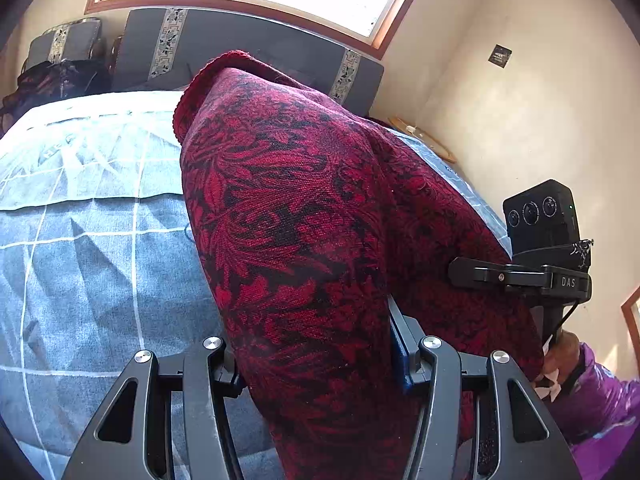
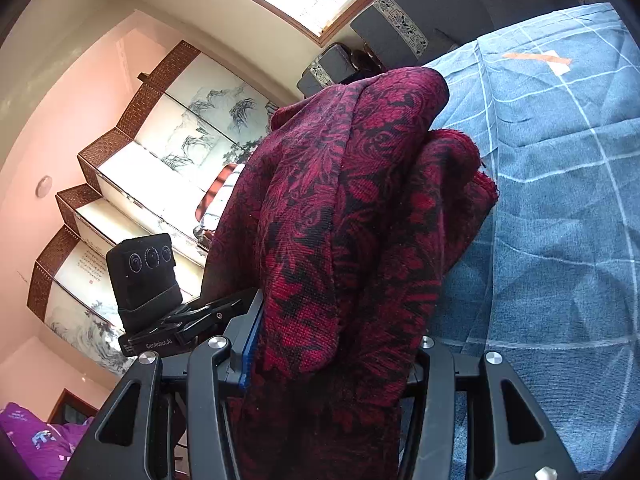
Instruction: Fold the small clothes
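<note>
Left wrist view: the left gripper (image 1: 320, 364) angles down over the blue checked bedspread (image 1: 92, 248), jaws pinching the red-and-black knit garment (image 1: 296, 216), which drapes up and over them; the other gripper (image 1: 532, 276) shows at right, a hand (image 1: 562, 356) on its handle; bedspread lies open to the left.

Right wrist view: the right gripper (image 2: 332, 356) tilts down, jaws clamped on the bunched garment (image 2: 344, 208); bare bedspread (image 2: 560, 200) spreads to the right.

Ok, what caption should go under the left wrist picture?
Left gripper holding up a red-and-black patterned cloth above the blue checked bedsheet.
</note>
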